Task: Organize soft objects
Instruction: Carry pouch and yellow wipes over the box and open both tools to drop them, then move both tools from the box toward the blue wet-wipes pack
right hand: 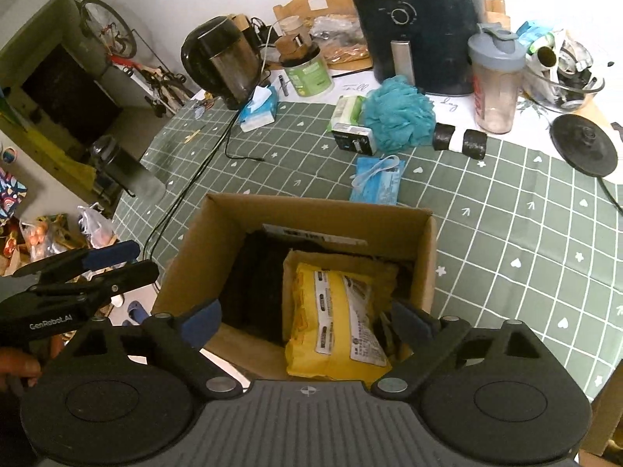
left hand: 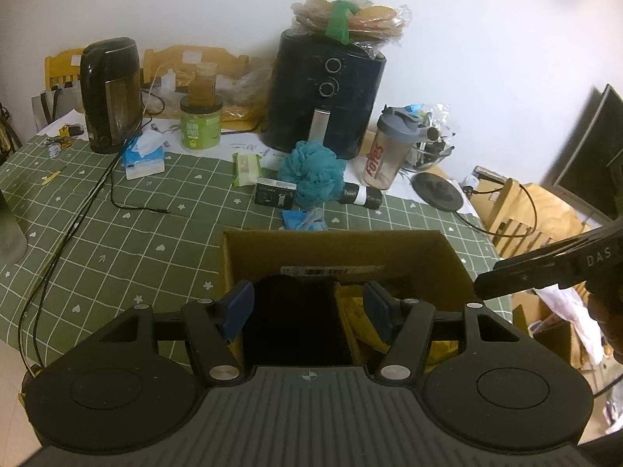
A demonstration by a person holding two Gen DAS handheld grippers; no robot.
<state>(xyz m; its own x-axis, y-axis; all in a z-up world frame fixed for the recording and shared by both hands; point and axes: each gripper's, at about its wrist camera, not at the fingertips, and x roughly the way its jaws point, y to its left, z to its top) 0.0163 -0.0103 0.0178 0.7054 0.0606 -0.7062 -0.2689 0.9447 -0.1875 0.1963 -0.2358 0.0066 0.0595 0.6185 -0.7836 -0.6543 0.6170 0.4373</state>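
An open cardboard box (right hand: 187, 264) stands on the green checked tablecloth (right hand: 506, 233). Inside lie a yellow packet (right hand: 331, 323) and a black cloth (right hand: 253, 284). My right gripper (right hand: 307, 319) hovers over the box, open wide, and the yellow packet lies below its pads untouched. My left gripper (left hand: 307, 307) hangs above the box's left part, open with nothing between its pads; the black cloth (left hand: 292, 323) lies beneath it. Beyond the box are a blue mesh bath sponge (right hand: 399, 114), a blue mask packet (right hand: 375, 181), a tissue pack (right hand: 259, 111) and a green wipes pack (right hand: 348, 111).
Along the back stand a black kettle (right hand: 222, 58), a dark air fryer (right hand: 420, 27), a shaker bottle (right hand: 496, 85) and a glass bowl (right hand: 564, 85). A black roll (right hand: 459, 140), a small black box (right hand: 354, 140), a kettle base (right hand: 584, 148) and a thin cable (right hand: 218, 155) lie on the cloth.
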